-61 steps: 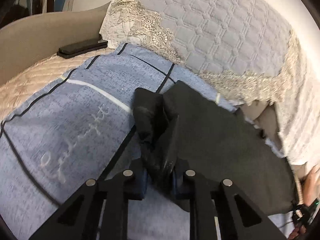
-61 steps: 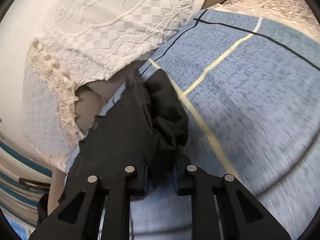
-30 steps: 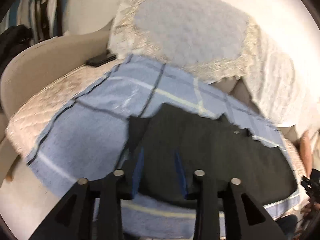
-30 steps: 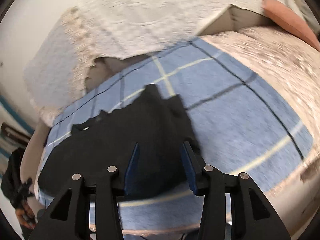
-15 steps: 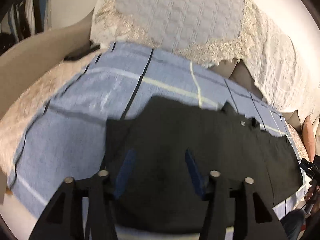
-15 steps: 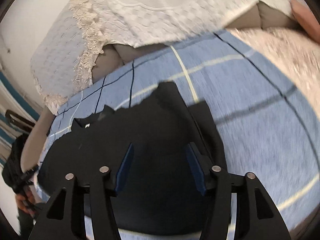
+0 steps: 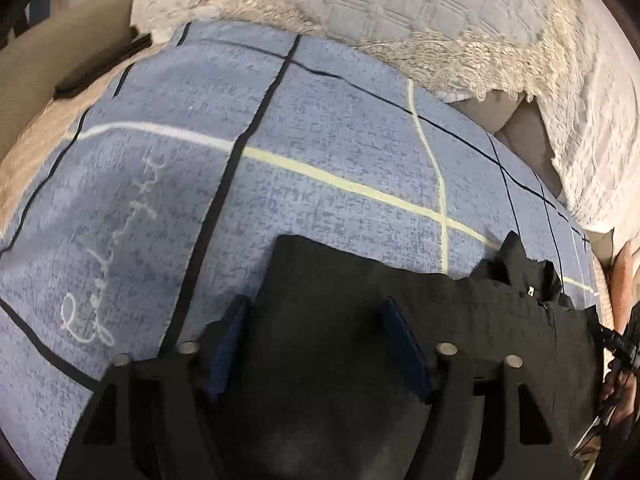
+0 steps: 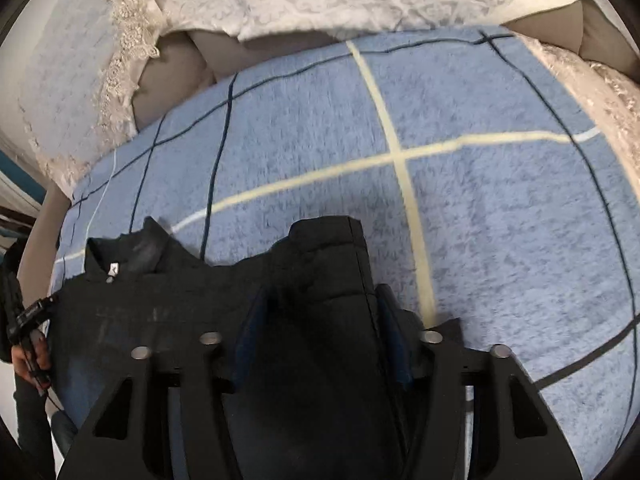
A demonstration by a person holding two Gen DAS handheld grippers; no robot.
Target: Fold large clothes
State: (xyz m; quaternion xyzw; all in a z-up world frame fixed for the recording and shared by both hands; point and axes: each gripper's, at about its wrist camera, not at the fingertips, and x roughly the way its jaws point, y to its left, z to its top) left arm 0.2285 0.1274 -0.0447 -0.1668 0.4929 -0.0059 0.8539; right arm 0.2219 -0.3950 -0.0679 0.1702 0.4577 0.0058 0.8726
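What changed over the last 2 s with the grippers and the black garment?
Both let go: the left gripper and right gripper, earlier pinched on bunched cloth of the black fabric garment, now stand open above it. The garment went from lifted and bunched to lying spread flat, collar showing. The blue checked blanket and white lace pillows stayed put.

A home sitting room or bedroom. A beige upholstered sofa point(image 7: 36, 60) curved along the upper left of the left wrist frame, its seat covered by a blue checked blanket point(image 7: 320, 152) with pale and dark lines. Lace-trimmed white quilted covers point(image 7: 420, 4) draped the backrest across the top of both frames.
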